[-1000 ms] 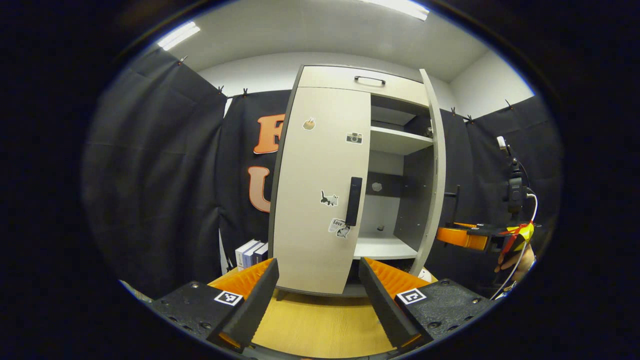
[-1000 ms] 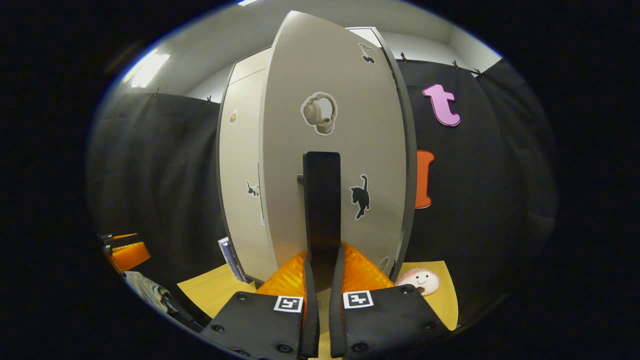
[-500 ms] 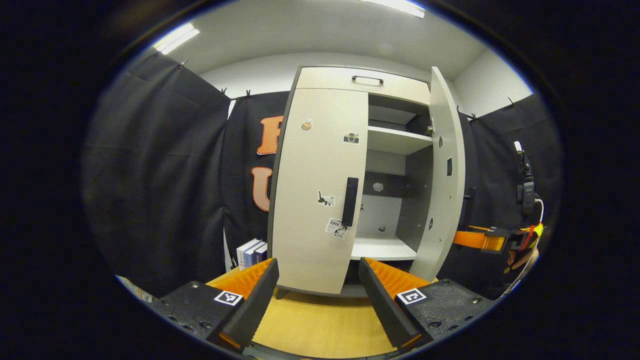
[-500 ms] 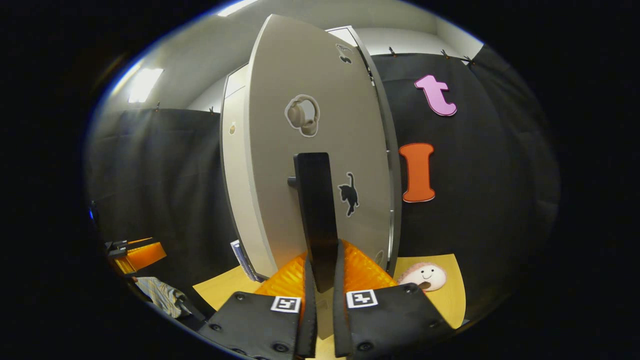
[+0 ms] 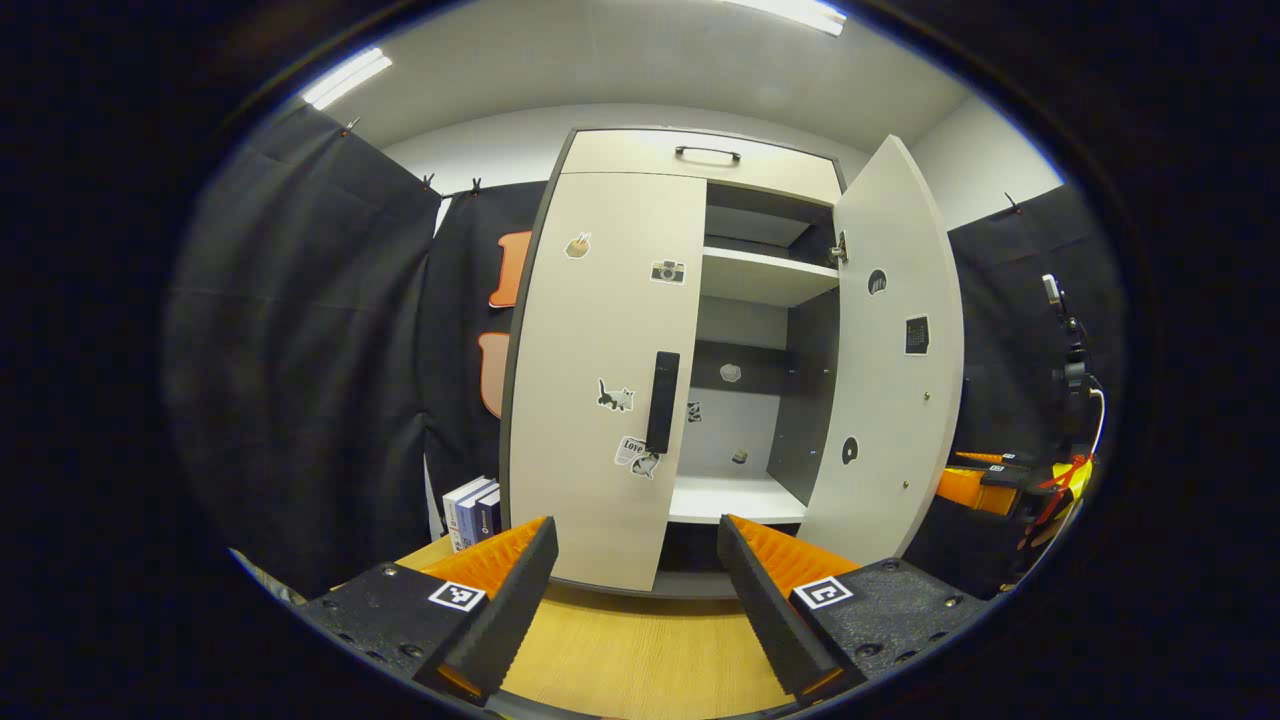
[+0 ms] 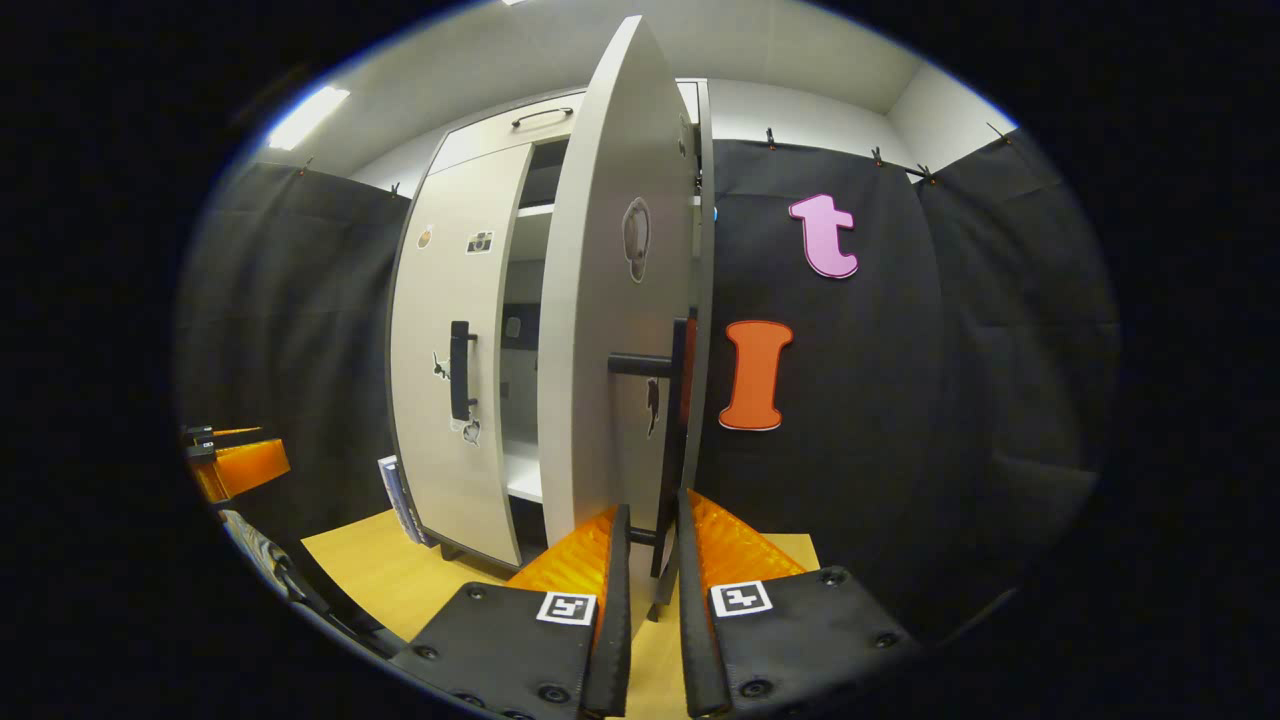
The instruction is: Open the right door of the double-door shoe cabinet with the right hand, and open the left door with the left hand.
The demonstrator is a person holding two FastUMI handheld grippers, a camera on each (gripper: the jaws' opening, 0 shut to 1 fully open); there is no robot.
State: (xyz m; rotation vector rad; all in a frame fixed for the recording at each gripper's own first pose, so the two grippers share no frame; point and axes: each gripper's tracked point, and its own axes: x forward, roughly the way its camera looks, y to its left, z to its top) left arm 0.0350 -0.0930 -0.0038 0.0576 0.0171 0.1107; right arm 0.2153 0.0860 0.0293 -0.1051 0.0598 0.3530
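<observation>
Right hand-held gripper (image 6: 648,560) is clamping the right door's handle (image 6: 678,420), door (image 5: 885,370) swung wide; left hand-held gripper (image 5: 638,600) is hanging open before the closed left door (image 5: 600,370).

Left gripper (image 5: 637,600) spread wide, held low over the wooden tabletop (image 5: 640,660), facing the shoe cabinet (image 5: 690,360). Left door (image 5: 600,380) closed, black handle (image 5: 661,402) untouched; right door (image 5: 885,350) swung wide open, baring a white shelf (image 5: 765,275) inside. Right gripper (image 5: 985,485) at far right behind the open door; books (image 5: 470,505) beside the cabinet's left foot.
</observation>
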